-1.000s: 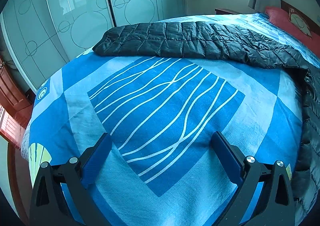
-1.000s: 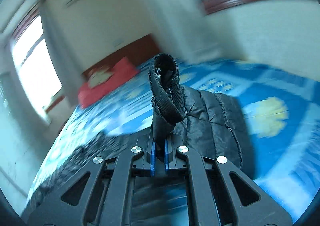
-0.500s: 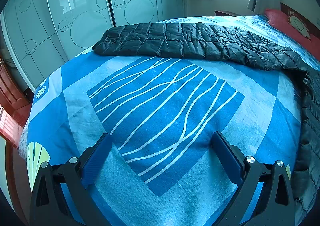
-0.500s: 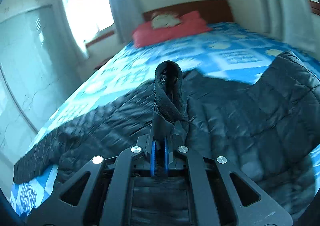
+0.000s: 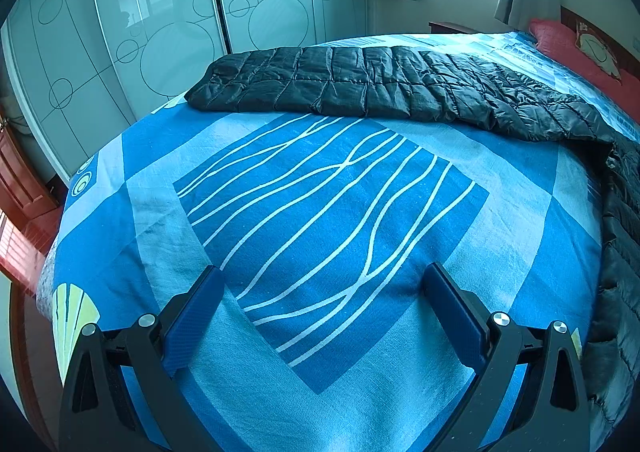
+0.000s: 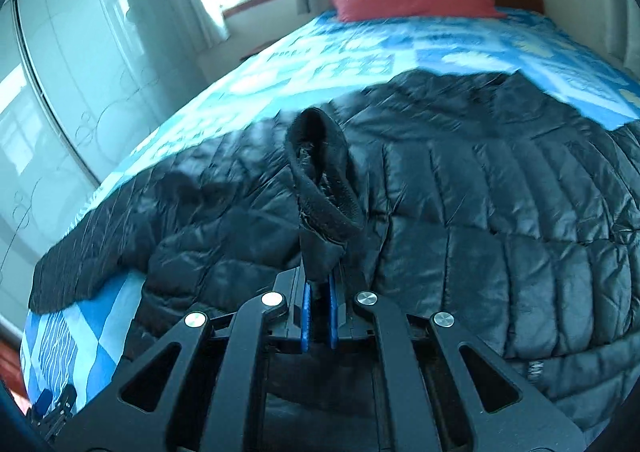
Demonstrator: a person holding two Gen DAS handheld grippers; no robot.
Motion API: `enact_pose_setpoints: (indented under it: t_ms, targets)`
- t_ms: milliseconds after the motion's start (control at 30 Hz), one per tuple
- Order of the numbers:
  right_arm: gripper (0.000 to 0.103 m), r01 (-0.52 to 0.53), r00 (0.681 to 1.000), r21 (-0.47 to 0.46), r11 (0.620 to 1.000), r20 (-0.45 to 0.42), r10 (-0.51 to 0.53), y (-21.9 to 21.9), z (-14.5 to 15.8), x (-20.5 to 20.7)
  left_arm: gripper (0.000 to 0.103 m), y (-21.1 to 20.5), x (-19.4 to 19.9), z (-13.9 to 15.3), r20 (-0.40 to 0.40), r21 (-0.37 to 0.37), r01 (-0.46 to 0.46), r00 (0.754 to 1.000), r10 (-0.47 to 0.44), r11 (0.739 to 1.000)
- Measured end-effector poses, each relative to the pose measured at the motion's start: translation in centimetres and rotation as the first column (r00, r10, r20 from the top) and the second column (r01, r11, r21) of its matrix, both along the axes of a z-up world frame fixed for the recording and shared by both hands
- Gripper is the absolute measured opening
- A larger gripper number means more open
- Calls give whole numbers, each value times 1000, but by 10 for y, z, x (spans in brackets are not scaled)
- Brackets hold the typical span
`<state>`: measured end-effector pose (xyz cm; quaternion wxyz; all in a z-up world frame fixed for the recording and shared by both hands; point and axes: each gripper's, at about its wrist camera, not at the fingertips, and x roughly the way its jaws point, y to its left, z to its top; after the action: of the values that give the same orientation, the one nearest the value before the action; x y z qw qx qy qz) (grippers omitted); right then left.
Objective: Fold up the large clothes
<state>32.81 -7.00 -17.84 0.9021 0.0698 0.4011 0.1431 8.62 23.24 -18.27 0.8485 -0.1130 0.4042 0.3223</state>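
From the left wrist, the left gripper (image 5: pixel 324 292) hangs spread wide above the blue patterned bedspread (image 5: pixel 332 211), holding nothing; a black quilted jacket (image 5: pixel 400 91) lies stretched along the far side. From the right wrist, the right gripper (image 6: pixel 319 304) is clamped on the jacket's knit cuff (image 6: pixel 324 179), the puffy, glossy body spread over the bed beyond.

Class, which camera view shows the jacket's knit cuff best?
The right wrist view: the cuff stands centred, clamped in the right gripper. The left wrist view shows only the jacket's outstretched sleeve across the bed, not this cuff.
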Motion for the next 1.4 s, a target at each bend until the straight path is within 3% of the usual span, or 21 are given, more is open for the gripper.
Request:
enact_pose_setpoints:
  t_ms: [133, 167, 200, 267, 433, 567, 633, 733, 767, 833, 900, 967, 1067, 1233, 1400]
  targets:
    - [12, -23, 999, -29, 999, -26, 22, 9, -6, -1, 99, 0, -1, 0, -1, 1, 0, 1000, 0, 1000]
    - [25, -37, 999, 3, 999, -31, 37, 8, -4, -4, 99, 0, -1, 0, -1, 0, 0, 1000, 0, 1000]
    - [46, -48, 998, 34, 998, -32, 49, 6, -1, -7, 99, 0, 0, 0, -1, -1, 0, 1000, 0, 1000]
    - [54, -62, 998, 65, 996, -4, 62, 2, 9, -20, 99, 0, -1, 0, -1, 1, 0, 1000, 0, 1000]
    - [51, -34, 995, 48, 998, 94, 30, -40, 39, -58, 99, 0, -1, 0, -1, 1, -1, 1000, 1, 1000]
    - [35, 160, 978, -45, 986, 139, -153, -129, 52, -58, 99, 0, -1, 0, -1, 1, -1, 1000, 1, 1000]
    - [27, 281, 954, -61, 958, 129, -271, -178, 51, -52, 99, 0, 0, 0, -1, 1, -1, 1000, 1, 1000]
    - [25, 476, 876, -71, 876, 124, -466, -264, 46, -47, 99, -1, 0, 0, -2, 3, -1, 1000, 1, 1000]
    - [25, 519, 853, -82, 851, 105, -511, -291, 40, -44, 99, -1, 0, 0, -2, 3, -1, 1000, 1, 1000]
    - [25, 540, 842, -99, 836, 50, -538, -316, 23, -38, 99, -1, 0, 0, -2, 4, -1, 1000, 1, 1000]
    - [24, 508, 859, -86, 857, -22, -512, -326, 1, -32, 99, -1, 0, 0, -5, 7, -1, 1000, 1, 1000]
    - [24, 487, 871, -116, 866, -11, -491, -324, -6, -31, 99, 0, 0, 0, -6, 8, -2, 1000, 2, 1000]
    - [26, 463, 883, -189, 866, 19, -468, -313, 9, -29, 99, 0, 0, 0, -5, 7, -2, 1000, 2, 1000]
    - [28, 461, 887, -160, 873, 103, -450, -312, 47, -11, 99, -1, 0, 0, -6, 10, -2, 1000, 3, 1000]
    - [29, 479, 878, -197, 856, 76, -473, -325, 36, 47, 99, -2, -1, 0, -4, 9, -3, 1000, 3, 1000]
